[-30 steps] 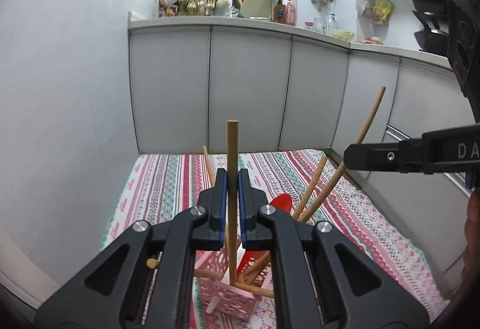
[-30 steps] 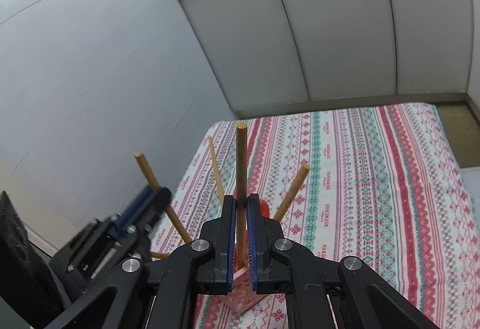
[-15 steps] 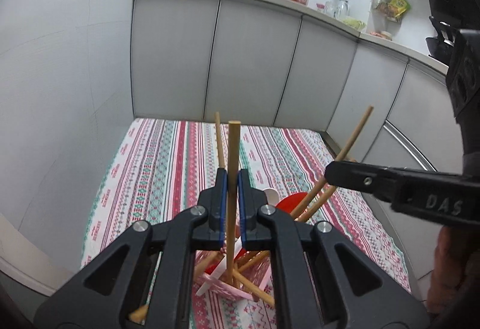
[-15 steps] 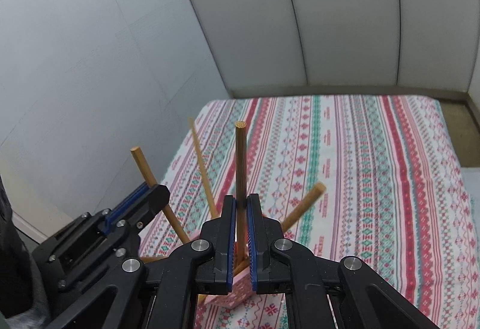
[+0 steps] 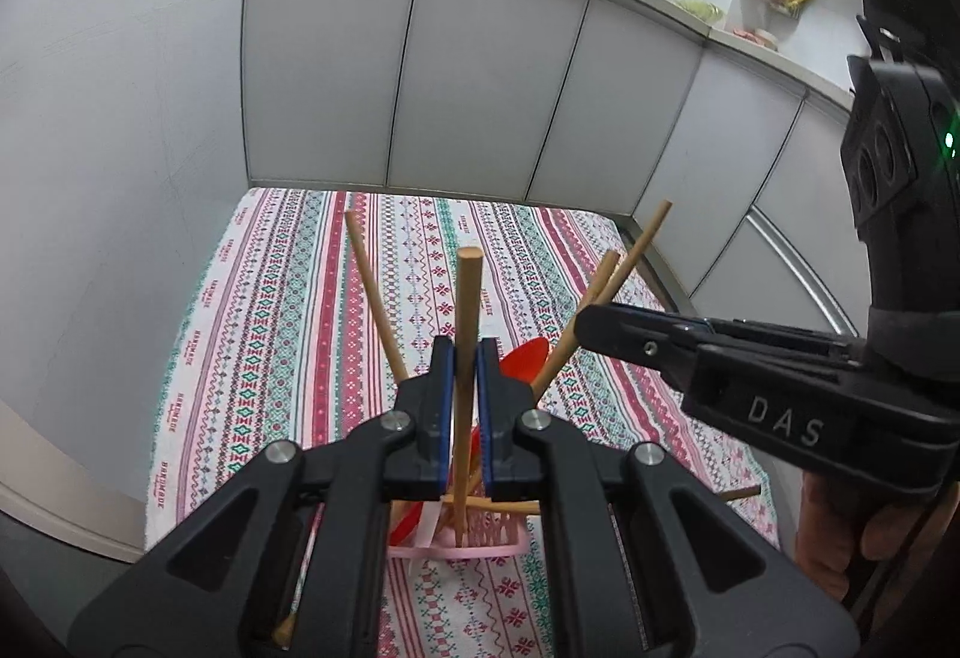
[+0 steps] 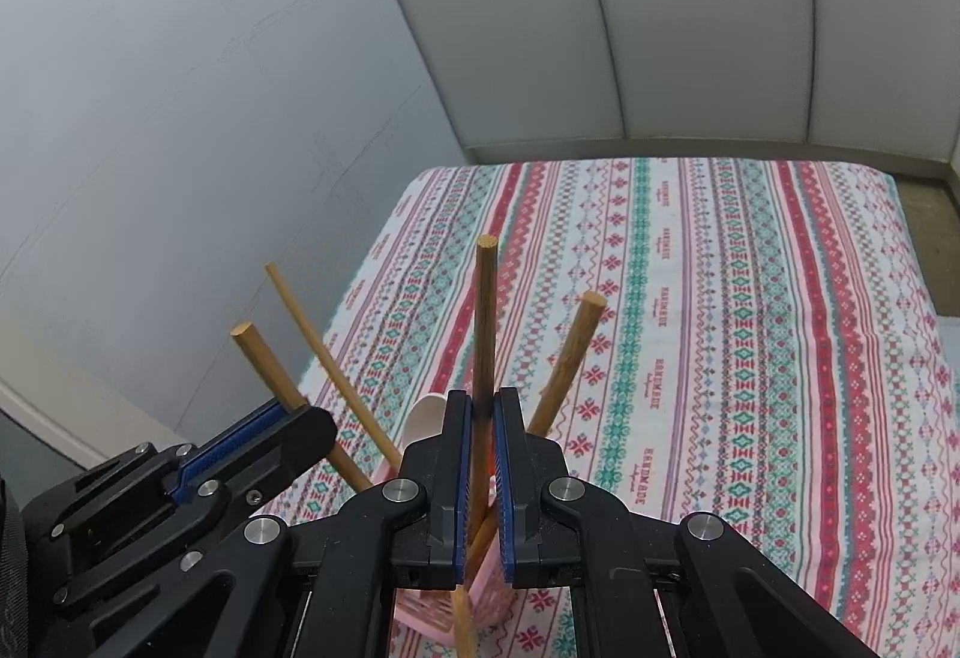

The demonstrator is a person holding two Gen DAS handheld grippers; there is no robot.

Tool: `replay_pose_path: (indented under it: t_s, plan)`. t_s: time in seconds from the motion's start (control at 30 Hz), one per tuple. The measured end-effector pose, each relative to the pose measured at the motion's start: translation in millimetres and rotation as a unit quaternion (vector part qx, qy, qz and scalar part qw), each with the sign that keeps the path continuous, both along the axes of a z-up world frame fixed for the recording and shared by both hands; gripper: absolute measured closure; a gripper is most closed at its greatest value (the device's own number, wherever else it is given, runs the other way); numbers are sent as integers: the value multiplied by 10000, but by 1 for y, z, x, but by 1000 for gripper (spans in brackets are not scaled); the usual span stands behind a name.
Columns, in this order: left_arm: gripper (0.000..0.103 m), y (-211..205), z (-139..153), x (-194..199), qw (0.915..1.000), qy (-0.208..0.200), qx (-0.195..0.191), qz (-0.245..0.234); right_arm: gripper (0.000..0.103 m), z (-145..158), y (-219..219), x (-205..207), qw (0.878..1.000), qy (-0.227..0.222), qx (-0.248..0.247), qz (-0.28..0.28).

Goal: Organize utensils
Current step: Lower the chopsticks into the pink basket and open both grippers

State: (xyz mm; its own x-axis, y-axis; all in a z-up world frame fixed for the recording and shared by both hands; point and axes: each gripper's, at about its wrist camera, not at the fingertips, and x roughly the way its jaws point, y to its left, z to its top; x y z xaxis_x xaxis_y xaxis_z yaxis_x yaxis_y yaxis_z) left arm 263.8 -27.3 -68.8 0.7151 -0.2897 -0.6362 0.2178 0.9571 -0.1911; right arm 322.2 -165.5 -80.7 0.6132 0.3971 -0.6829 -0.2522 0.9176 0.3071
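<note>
So on the far left of the left wrist view it's just plain grey wall, then the bench [image 5: 282,298] with that striped red-and-green patterned cloth over it. A thin wooden stick [image 5: 375,298] leans up and to the left out of the pink basket [image 5: 480,541], which sits near the front edge of the bench. Dead centre, the left hand-held gripper [image 5: 463,406] is clamped tight on a thicker wooden handle [image 5: 467,310], standing pretty much upright, with its lower end down inside the basket. Something red [image 5: 528,358], looks like a spoon or spatula, pokes up just behind the pads. A bit further right two more sticks fan out up and to the right, and the right hand-held gripper [image 5: 591,325] comes in from the right side, pinching one of them; a person's hand [image 5: 852,538] is visible under it.

From the right wrist view, the left unit [image 6: 288,418] shows at lower left, gripping a handle that tilts left. In the middle the right one is squeezed closed on a darker wooden handle [image 6: 485,322], upright, running down into the basket. A white spoon [image 6: 426,418] peeks out just left of its pads, and another stick [image 6: 570,358] leans right.
</note>
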Motion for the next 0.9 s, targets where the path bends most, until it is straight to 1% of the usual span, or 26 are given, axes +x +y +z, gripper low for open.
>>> replay_pose_path:
  t_s: [0.17,0.27,0.33,0.37,0.4,0.43,0.5,0.57,0.67,0.73,0.77,0.8,0.9]
  plan:
    - [94,0,-1,3,10000,34,66,9,97,-1,3,-1,9999,113,-66,106]
    - [87,-2,-2,2,10000,13,79,-37,97,-4,3,-1,9997,191,-82,88]
    - [78,-2,-1,0,10000,-22,79,-28,95,-4,1,-1,9998,152,-41,78]
    - [75,-2,0,0,9999,-47,89,-18,94,-2,-1,-2,9999,117,16,42]
    - [69,-2,0,-1,9999,-62,80,-13,93,-1,-3,-3,9999,121,67,52]
    - [66,-1,1,-1,9999,-71,72,8,92,0,-3,-3,9999,132,91,63]
    - [64,2,3,0,10000,-87,28,37,91,2,-4,-3,9999,133,83,61]
    - [63,4,5,0,9999,-106,-2,83,87,5,-4,-4,9999,121,67,51]
    - [57,8,10,-1,9997,-172,-26,146,82,8,-6,-4,9999,104,111,12]
    - [51,11,14,-3,9996,-232,-61,174,75,11,-8,-5,9998,88,159,-53]
    - [49,13,17,-4,9994,-274,-102,200,72,13,-10,-6,9998,76,175,-92]
    - [48,14,20,-4,9992,-300,-126,221,67,15,-12,-7,9997,69,193,-121]
    - [46,19,28,-6,9989,-342,-176,283,66,19,-18,-11,9996,64,187,-196]
